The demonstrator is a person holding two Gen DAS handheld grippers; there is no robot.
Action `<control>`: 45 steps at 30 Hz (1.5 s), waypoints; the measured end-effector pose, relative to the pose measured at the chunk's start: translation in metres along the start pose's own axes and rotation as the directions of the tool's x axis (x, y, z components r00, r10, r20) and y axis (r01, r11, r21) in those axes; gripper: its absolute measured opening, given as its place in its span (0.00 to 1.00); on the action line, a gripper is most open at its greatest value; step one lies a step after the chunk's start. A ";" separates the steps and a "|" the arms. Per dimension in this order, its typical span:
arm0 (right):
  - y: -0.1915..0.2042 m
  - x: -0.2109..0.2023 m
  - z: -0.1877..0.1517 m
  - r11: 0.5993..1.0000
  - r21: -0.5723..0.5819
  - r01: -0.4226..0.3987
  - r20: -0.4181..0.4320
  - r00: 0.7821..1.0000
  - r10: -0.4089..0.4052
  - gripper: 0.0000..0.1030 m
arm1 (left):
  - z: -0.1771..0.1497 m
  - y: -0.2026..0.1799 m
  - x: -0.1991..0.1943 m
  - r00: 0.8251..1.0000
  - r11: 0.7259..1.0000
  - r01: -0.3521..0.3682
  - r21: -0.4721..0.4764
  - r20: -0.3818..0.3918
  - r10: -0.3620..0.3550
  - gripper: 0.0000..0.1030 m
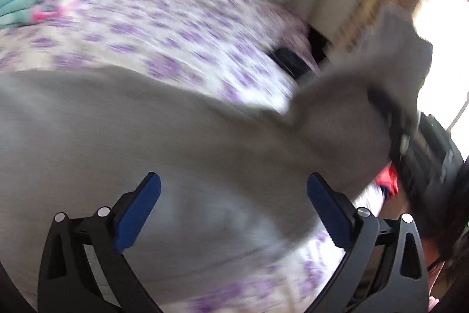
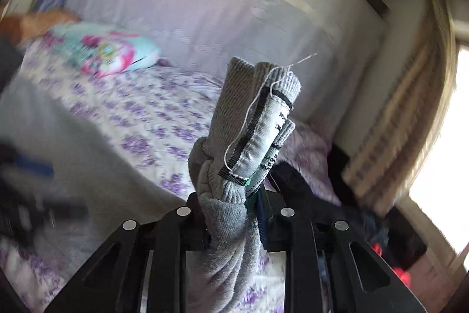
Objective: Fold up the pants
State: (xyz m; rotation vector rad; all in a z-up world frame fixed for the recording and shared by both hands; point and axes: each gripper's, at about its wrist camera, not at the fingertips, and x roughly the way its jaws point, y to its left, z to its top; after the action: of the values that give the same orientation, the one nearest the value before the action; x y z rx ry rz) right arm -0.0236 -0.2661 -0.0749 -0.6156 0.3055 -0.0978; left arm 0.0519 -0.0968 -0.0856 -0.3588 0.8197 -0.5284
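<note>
Grey pants (image 1: 146, 122) lie spread across the bed, blurred by motion. My left gripper (image 1: 234, 195) hovers over them, its blue pads (image 1: 140, 213) wide apart and open with nothing pinched. At the right edge of the left wrist view one end of the pants rises to my right gripper (image 1: 392, 131). In the right wrist view my right gripper (image 2: 233, 213) is shut on a bunched end of the pants (image 2: 231, 119). A sewn label (image 2: 258, 148) and a loose thread stick up from the bunch. The fingertips are hidden by the cloth.
The bed has a white sheet with purple flowers (image 1: 176, 28). A turquoise and pink patterned cloth (image 2: 111, 52) lies at its far end by a pale wall. Dark clothes (image 2: 307, 189) and something red (image 2: 401, 275) lie at the right, near a striped curtain (image 2: 404, 119) and a bright window.
</note>
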 end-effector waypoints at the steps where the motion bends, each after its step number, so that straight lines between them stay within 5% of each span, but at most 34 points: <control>1: 0.016 -0.002 0.005 0.998 -0.067 -0.007 0.003 1.000 0.007 0.24 | 0.002 0.015 -0.009 0.999 1.000 -0.019 -0.024 0.026 0.020 0.95; 5: 0.084 0.001 0.001 0.932 -0.360 -0.032 -0.022 0.999 0.026 0.24 | 0.005 0.068 -0.029 0.990 0.988 -0.113 -0.101 0.075 0.121 0.95; 9: 0.133 0.006 -0.014 0.814 -0.580 -0.045 -0.058 0.998 0.014 0.24 | 0.007 0.099 -0.030 0.993 0.983 -0.083 -0.167 0.065 0.095 0.94; 13: 0.158 0.011 -0.022 0.729 -0.682 -0.061 -0.094 0.996 -0.005 0.27 | 0.008 0.098 -0.034 0.993 0.989 -0.068 -0.132 0.088 0.080 0.94; 17: 0.161 0.009 -0.019 0.700 -0.712 -0.063 -0.101 0.995 -0.012 0.30 | 0.007 0.106 -0.030 0.995 0.990 -0.059 -0.132 0.072 0.068 0.94; 18: 0.156 0.007 -0.017 0.705 -0.704 -0.084 -0.114 0.993 0.004 0.43 | 0.009 0.108 -0.029 0.996 0.990 -0.050 -0.134 0.070 0.060 0.94; 19: 0.148 0.002 -0.012 0.718 -0.681 -0.143 -0.153 0.987 0.052 0.57 | 0.008 0.108 -0.030 0.996 0.990 -0.044 -0.133 0.071 0.054 0.94; 21: 0.126 -0.013 0.000 0.763 -0.592 -0.259 -0.211 0.964 0.164 0.66 | 0.009 0.109 -0.033 0.997 0.990 -0.021 -0.139 0.076 0.032 0.94; 25: 0.060 -0.038 0.022 0.845 -0.282 -0.454 -0.223 0.888 0.402 0.66 | 0.012 0.111 -0.036 0.996 0.988 -0.001 -0.153 0.089 0.014 0.94; 28: 0.012 -0.029 0.026 0.883 0.011 -0.469 -0.135 0.874 0.466 0.65 | 0.014 0.102 -0.033 0.996 0.992 0.000 -0.127 0.086 0.011 0.94; 29: 0.000 -0.021 0.024 0.876 0.117 -0.468 -0.107 0.871 0.480 0.64 | 0.015 0.098 -0.031 0.997 0.993 -0.001 -0.118 0.081 0.010 0.94; 31: -0.028 -0.003 0.013 0.817 0.347 -0.461 -0.048 0.861 0.506 0.34 | 0.016 0.091 -0.030 0.997 0.995 -0.001 -0.103 0.073 0.009 0.94; 35: -0.038 0.032 -0.030 0.661 0.598 -0.454 -0.028 0.812 0.583 0.21 | 0.018 0.075 -0.034 0.996 0.999 -0.018 -0.043 0.084 0.021 0.94; 37: -0.007 0.050 -0.050 0.610 0.619 -0.494 -0.096 0.724 0.683 0.21 | 0.019 0.068 -0.036 0.994 0.999 -0.041 -0.013 0.097 0.042 0.94; 38: 0.011 0.051 -0.059 0.634 0.594 -0.496 -0.139 0.713 0.687 0.22 | 0.019 0.064 -0.036 0.994 0.999 -0.048 0.000 0.100 0.048 0.94; 40: 0.029 0.029 -0.060 0.732 0.485 -0.479 -0.123 0.791 0.599 0.21 | 0.022 0.057 -0.032 0.994 0.999 -0.044 0.010 0.097 0.043 0.94; 41: 0.030 0.027 -0.059 0.743 0.482 -0.464 -0.128 0.801 0.584 0.21 | 0.025 0.050 -0.028 0.996 1.000 -0.028 0.013 0.087 0.027 0.94; 44: 0.012 0.030 -0.061 0.676 0.571 -0.465 -0.079 0.789 0.609 0.30 | 0.033 0.020 -0.014 0.996 0.995 0.069 0.069 0.051 -0.072 0.94; 45: -0.004 0.025 -0.066 0.627 0.629 -0.460 -0.025 0.794 0.607 0.43 | 0.036 0.008 -0.009 0.994 0.990 0.094 0.104 0.037 -0.099 0.94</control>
State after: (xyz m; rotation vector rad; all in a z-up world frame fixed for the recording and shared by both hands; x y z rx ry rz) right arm -0.0201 -0.3099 -0.1300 0.1524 0.6548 0.3180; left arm 0.0768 -0.0817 -0.0616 -0.3152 0.7346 -0.6487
